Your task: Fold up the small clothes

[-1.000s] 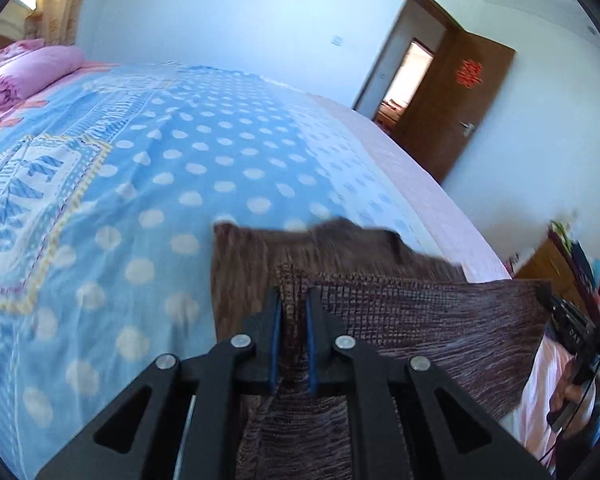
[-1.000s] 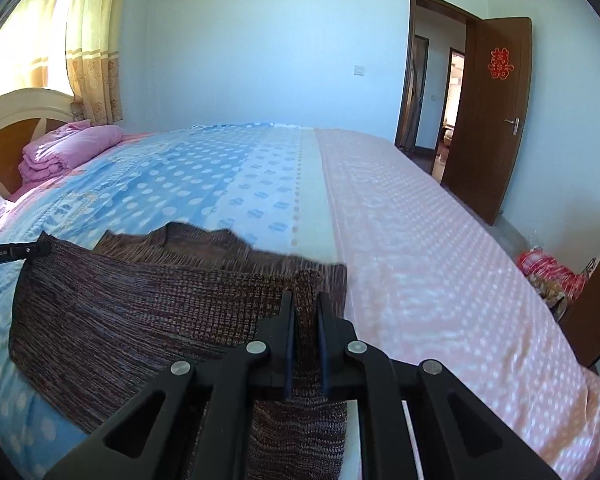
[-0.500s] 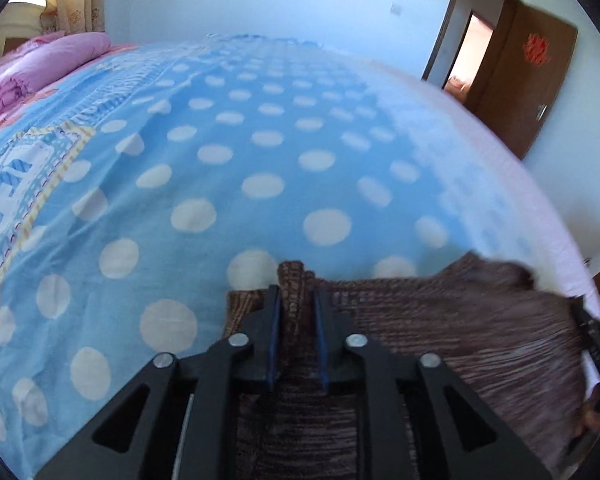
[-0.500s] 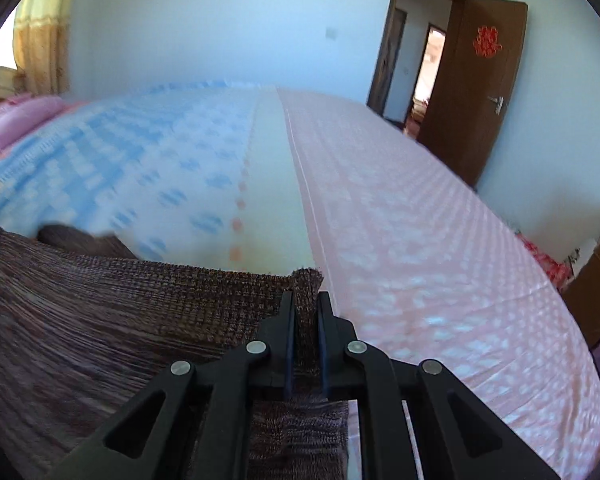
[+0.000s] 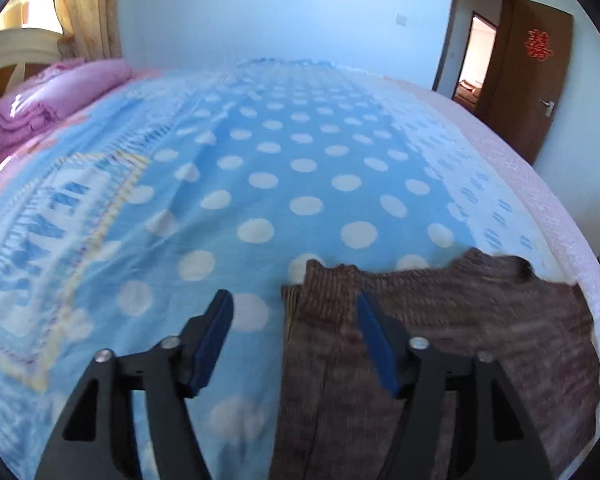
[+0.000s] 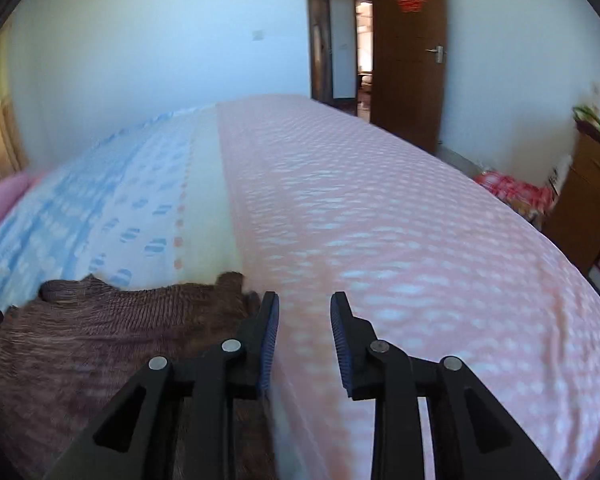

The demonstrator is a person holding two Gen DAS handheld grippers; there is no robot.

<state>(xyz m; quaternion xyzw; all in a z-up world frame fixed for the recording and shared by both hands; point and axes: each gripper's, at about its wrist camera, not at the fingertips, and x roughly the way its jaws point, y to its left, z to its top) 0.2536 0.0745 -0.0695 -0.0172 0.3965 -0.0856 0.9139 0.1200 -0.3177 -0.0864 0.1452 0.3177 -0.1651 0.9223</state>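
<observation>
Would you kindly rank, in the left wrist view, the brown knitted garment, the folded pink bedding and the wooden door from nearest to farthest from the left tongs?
1. Brown knitted garment: right at the left tongs, its edge between the open fingers.
2. Folded pink bedding: far left, at the head of the bed.
3. Wooden door: far right, past the bed.

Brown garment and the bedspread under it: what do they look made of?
Brown garment: looks like a chunky knit, likely wool or acrylic; ribbed rows and a matte, mottled surface show. Bedspread: seems thin printed woven cloth, perhaps cotton, smooth and matte with soft creases; the blur leaves the weave unclear.
</observation>
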